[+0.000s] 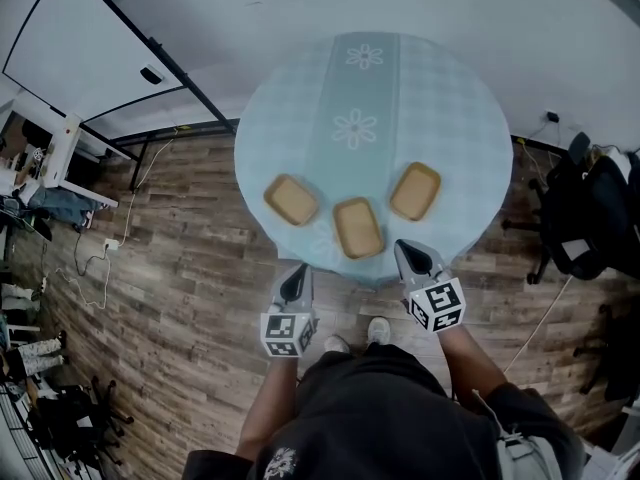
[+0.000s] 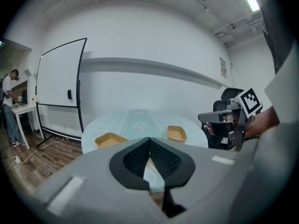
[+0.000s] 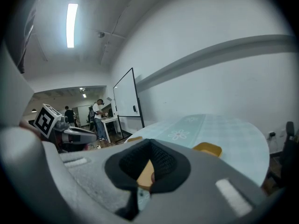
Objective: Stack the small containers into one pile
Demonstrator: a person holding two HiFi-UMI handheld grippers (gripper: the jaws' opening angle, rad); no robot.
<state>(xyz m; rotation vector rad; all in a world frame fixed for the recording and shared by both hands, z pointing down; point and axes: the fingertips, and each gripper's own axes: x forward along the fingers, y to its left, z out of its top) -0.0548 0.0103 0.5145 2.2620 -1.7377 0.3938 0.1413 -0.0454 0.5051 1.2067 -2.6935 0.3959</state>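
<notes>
Operator: Jaw state, both units?

Checker: The left gripper (image 1: 295, 281) and the right gripper (image 1: 416, 259) each have their jaws pressed together with nothing between them (each gripper's own view confirms this). Both sit at the lower edge of the round table with a pale blue checked cloth (image 1: 470, 118).

Operator: Location of the work items?

Checker: Three shallow tan rectangular containers lie apart in a row across the centre of the frame: left container (image 1: 291, 199), middle container (image 1: 358, 227), right container (image 1: 415, 190). None is stacked yet. The middle container lies above and between the two grippers, with its long axis running nearly up the frame. By my estimate the right gripper is the nearer one to it. The jaws must open before any pick.
</notes>
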